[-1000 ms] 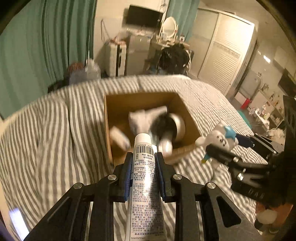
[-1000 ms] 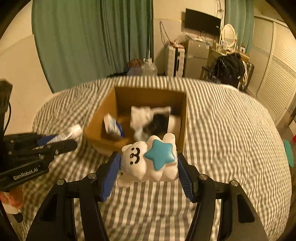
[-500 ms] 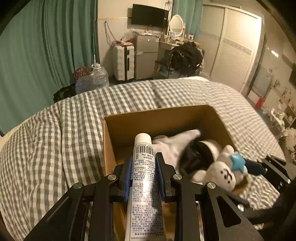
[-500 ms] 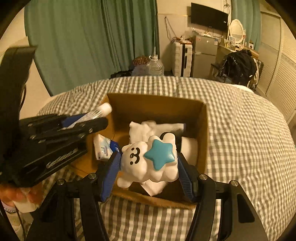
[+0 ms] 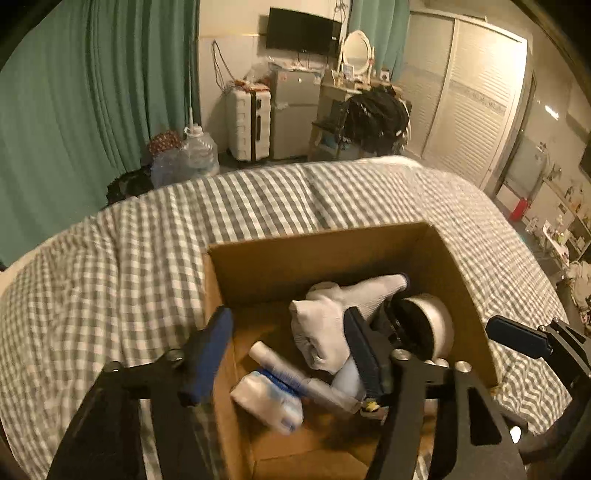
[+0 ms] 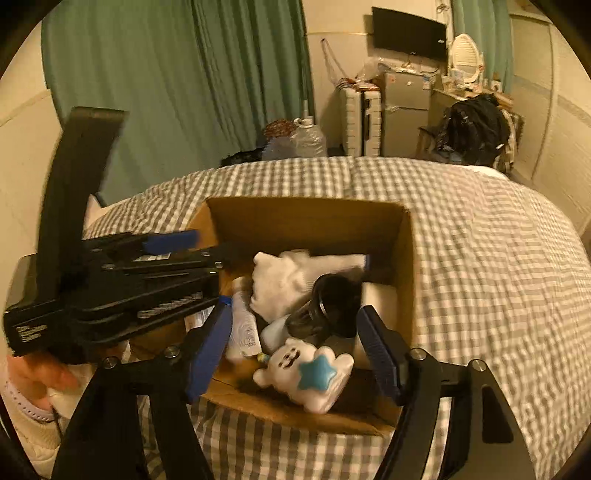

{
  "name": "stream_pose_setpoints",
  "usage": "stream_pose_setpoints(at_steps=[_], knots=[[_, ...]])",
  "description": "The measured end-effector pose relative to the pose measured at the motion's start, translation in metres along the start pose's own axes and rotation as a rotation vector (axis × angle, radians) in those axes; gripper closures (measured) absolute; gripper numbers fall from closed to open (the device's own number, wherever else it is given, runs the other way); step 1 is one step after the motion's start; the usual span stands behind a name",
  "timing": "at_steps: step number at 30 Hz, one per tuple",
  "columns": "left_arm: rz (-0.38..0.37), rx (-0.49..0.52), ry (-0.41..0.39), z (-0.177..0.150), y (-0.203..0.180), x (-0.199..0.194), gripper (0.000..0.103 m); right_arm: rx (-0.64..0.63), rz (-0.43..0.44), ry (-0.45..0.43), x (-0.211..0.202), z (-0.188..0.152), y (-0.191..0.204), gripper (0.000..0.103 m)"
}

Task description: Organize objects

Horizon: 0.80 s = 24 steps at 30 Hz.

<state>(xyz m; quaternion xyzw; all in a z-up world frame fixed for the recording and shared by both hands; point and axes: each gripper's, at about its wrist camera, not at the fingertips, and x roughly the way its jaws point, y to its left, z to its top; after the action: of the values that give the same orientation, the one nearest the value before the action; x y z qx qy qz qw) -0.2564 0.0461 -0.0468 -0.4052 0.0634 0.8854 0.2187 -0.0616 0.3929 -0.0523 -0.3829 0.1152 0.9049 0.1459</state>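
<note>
Both grippers have just been opening over the cardboard box (image 6: 404,258) on the checked bed (image 6: 480,258). The left gripper (image 5: 288,350) stands released with the white tube (image 5: 295,380) lying below it in the box. The right gripper (image 6: 295,343) is released too, and the star-marked toy (image 6: 310,373) lies inside at the near wall.

Green curtains (image 5: 92,92), wall television (image 5: 303,31), white louvred wardrobe (image 5: 476,110)

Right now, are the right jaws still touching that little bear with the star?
Apart. The right wrist view shows the bear lying in the box, with clear gaps to both blue pads of the right gripper, whose jaws have just been opening.
</note>
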Motion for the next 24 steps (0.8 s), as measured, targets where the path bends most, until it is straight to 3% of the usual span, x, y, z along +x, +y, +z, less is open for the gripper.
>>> stream_pose_setpoints(at_steps=[4, 8, 13, 15, 18, 21, 24], knots=[[0.027, 0.006, -0.035, 0.008, 0.001, -0.038, 0.033, 0.014, -0.013, -0.031, -0.029, 0.005, 0.002, 0.031], [0.055, -0.009, -0.111, 0.012, 0.002, -0.085, 0.015, 0.033, 0.001, -0.074, -0.068, 0.009, 0.005, 0.027], [0.079, -0.011, -0.184, 0.012, 0.001, -0.142, 0.013, 0.039, -0.014, -0.148, -0.119, 0.008, 0.013, 0.020], [0.103, -0.006, -0.220, 0.009, 0.000, -0.161, 0.004, 0.042, -0.010, -0.177, -0.139, 0.008, 0.015, 0.017], [0.118, -0.011, -0.270, 0.002, 0.000, -0.183, 0.003, 0.064, -0.026, -0.216, -0.165, 0.007, 0.012, 0.012], [0.113, -0.030, -0.273, -0.009, -0.002, -0.199, 0.002, 0.079, -0.047, -0.262, -0.185, 0.005, 0.009, 0.009], [0.098, -0.045, -0.293, -0.024, -0.007, -0.210, 0.001, 0.062, -0.109, -0.312, -0.199, -0.003, 0.009, 0.006]])
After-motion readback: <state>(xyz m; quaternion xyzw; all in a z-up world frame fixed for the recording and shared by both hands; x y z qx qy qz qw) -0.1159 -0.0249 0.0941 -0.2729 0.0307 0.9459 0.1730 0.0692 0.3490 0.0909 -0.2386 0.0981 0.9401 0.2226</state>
